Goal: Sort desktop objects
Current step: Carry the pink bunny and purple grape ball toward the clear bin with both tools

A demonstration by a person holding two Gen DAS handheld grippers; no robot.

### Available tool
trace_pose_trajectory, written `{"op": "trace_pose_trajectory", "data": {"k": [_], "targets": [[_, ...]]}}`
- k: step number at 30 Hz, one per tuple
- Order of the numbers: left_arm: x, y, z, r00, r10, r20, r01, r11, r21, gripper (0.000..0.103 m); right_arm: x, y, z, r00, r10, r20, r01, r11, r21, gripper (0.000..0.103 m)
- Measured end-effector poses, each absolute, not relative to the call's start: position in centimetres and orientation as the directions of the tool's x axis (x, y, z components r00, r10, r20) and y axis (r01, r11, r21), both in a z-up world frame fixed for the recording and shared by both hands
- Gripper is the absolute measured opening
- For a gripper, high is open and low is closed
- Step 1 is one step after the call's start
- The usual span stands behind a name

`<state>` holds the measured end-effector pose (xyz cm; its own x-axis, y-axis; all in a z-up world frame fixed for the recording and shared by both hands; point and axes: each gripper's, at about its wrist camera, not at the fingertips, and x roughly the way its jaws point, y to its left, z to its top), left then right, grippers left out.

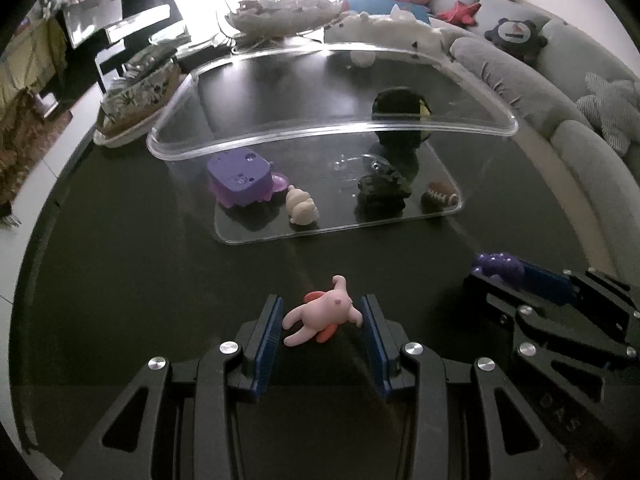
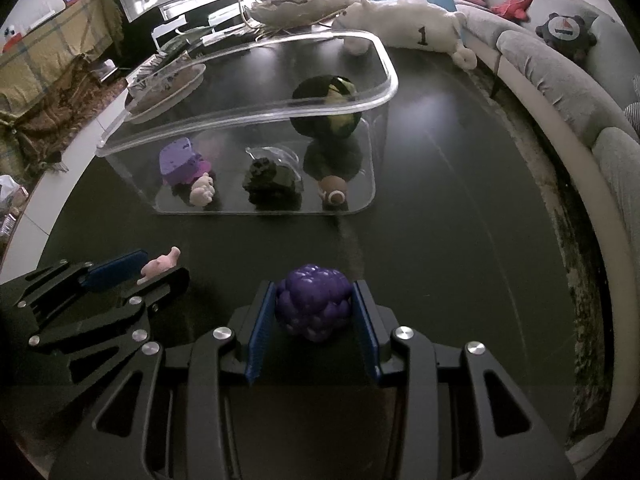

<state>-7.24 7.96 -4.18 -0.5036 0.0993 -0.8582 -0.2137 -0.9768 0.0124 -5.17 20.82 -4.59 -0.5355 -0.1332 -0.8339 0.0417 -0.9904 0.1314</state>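
A pink rabbit figure (image 1: 322,312) lies between the blue pads of my left gripper (image 1: 322,312), which is shut on it; the figure also shows in the right wrist view (image 2: 158,266). My right gripper (image 2: 314,308) is shut on a purple grape cluster (image 2: 314,306), also seen in the left wrist view (image 1: 500,266). A clear plastic bin (image 1: 192,148) stands ahead on the dark table (image 1: 160,272). It holds a purple toy (image 1: 240,178), a cream figure (image 1: 302,208), a dark toy (image 1: 382,188), a small football (image 1: 440,194) and a dark ball (image 1: 400,106).
A grey sofa (image 2: 560,80) with plush toys curves round the right. A white plush (image 2: 416,26) lies behind the bin. A patterned bowl (image 1: 136,100) stands at the left and a large shell-like dish (image 1: 280,14) at the back.
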Motion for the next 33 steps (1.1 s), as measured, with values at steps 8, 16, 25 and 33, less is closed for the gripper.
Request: {"op": "trace_pose_trajectory", "data": {"k": [8,16,25,33], "targets": [[-4.6,6.6,-2.2,-0.528,0.115,-0.842,-0.208,-0.978,-0.003,0.036,-3.2,19.9,-2.0,-0.572,-0.129,-0.81,0.053,-0.991,0.121,0.036],[-0.8,5.5,-1.2,-0.52,0.136,-0.844,-0.187,-0.982,-0.043,0.036,0.1,19.2,-1.0,-0.576,-0.119,-0.809,0.053,-0.993,0.108,0.036],[2.6,4.8,0.5,-0.539,0.137,-0.831,-0.187,-0.981,-0.04,0.036,3.2,18.6,0.7,-0.606,-0.112,-0.788,0.057,-0.994,0.097,0.036],[4.6,4.6,1.9,-0.563,0.141,-0.815,-0.186,-0.982,-0.041,0.036,5.2,17.9,1.8,-0.627,-0.11,-0.771,0.072,-0.994,0.084,0.036]]}}
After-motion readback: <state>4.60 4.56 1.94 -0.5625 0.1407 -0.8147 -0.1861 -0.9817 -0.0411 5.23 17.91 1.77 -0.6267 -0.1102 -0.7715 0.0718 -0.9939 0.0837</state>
